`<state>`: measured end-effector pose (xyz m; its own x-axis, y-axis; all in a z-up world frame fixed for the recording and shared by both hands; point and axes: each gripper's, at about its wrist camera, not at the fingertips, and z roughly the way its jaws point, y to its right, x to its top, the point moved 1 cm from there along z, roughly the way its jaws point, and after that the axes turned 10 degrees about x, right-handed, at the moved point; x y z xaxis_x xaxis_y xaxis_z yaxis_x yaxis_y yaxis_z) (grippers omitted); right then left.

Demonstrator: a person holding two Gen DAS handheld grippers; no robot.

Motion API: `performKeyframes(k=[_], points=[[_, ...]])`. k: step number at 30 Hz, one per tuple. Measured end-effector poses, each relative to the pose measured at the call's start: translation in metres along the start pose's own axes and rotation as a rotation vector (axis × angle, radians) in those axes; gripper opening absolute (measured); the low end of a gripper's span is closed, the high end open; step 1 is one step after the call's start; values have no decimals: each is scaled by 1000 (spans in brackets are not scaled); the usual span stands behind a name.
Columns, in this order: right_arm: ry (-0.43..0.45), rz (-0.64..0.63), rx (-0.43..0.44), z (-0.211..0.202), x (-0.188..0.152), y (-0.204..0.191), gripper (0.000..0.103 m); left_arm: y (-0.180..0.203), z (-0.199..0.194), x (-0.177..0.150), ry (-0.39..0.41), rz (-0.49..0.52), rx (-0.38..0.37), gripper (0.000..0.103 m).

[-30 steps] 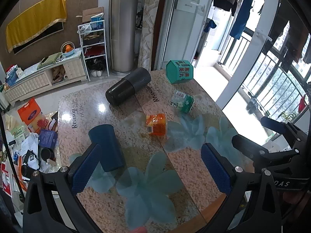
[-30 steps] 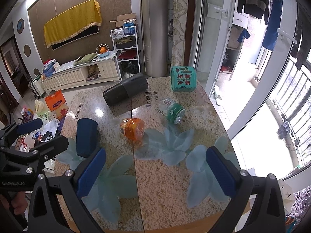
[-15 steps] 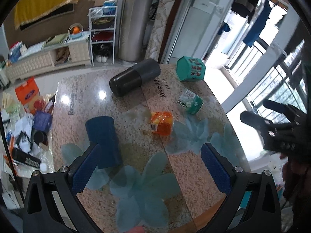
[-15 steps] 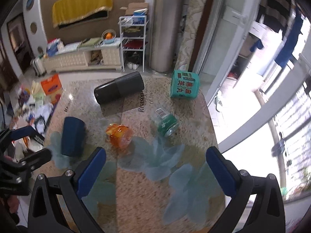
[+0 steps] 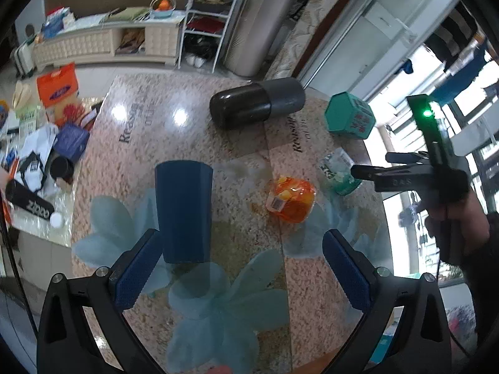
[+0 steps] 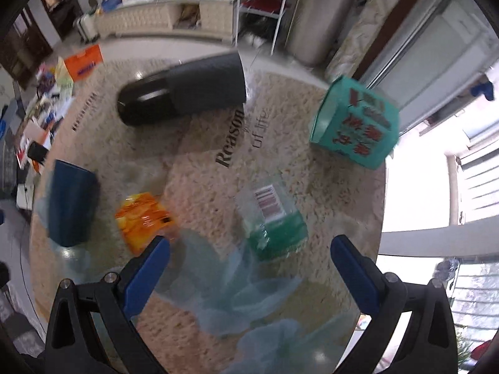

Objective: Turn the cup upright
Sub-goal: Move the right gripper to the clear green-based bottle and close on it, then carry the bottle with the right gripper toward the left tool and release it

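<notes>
A dark blue cup (image 5: 184, 212) stands upside down on the table, wide rim down; it also shows at the left of the right wrist view (image 6: 71, 202). My left gripper (image 5: 241, 272) is open, its left finger (image 5: 137, 268) just beside the cup's base. My right gripper (image 6: 249, 272) is open and empty above the table, over a green transparent cup (image 6: 274, 221) that lies on its side. That green cup (image 5: 338, 174) and the right gripper's body (image 5: 414, 174) show at the right of the left wrist view.
A large black cylinder (image 5: 255, 103) lies on its side at the back of the granite table (image 5: 249, 233). A teal box (image 5: 349, 118) stands at the back right. An orange transparent cup (image 5: 291, 199) lies mid-table. Clutter covers the floor at the left.
Both grippers have moved forward and lower over the table. The left one now has the blue cup beside its left finger. The right one has come over the green cup.
</notes>
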<state>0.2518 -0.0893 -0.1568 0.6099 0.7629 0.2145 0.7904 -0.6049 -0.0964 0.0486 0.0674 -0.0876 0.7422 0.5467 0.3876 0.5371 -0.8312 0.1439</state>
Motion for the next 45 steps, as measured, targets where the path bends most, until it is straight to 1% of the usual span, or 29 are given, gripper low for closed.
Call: performKeyframes(k=[6, 9, 11, 18, 20, 22, 24, 25, 26, 27, 33, 38, 41, 45], points=[[-120, -52, 8, 43, 18, 20, 103, 1, 19, -1, -42, -26, 47, 103], [-166, -73, 27, 63, 21, 26, 103, 6, 22, -4, -43, -6, 91, 103], [-197, -91, 30, 77, 23, 29, 103, 8, 24, -5, -50, 1, 97, 103], [-241, -95, 29, 96, 21, 41, 103, 11, 29, -10, -73, 5, 105, 103], [-251, -97, 31, 100, 20, 46, 95, 11, 30, -11, -80, 4, 107, 103], [-260, -90, 50, 107, 19, 50, 75, 10, 31, -12, -88, -1, 105, 103], [-271, -76, 81, 115, 17, 51, 72, 9, 31, -13, -95, -7, 99, 103], [-272, -66, 92, 117, 21, 51, 68, 8, 30, -13, -95, -8, 96, 103], [-268, -63, 91, 117, 21, 54, 65, 8, 29, -13, -93, -7, 96, 103], [-263, -64, 91, 119, 23, 65, 63, 8, 28, -12, -89, -5, 97, 103], [-242, -71, 63, 110, 15, 69, 62, 6, 23, -13, -80, 4, 91, 103], [-195, -39, 71, 82, 5, 54, 62, 7, 20, -14, -86, 43, 66, 103], [-167, -16, 100, 56, -2, 42, 62, 8, 16, -18, -80, 76, 66, 103], [-126, 15, 132, 35, -22, 24, 62, 5, 11, -24, -68, 116, 94, 103]])
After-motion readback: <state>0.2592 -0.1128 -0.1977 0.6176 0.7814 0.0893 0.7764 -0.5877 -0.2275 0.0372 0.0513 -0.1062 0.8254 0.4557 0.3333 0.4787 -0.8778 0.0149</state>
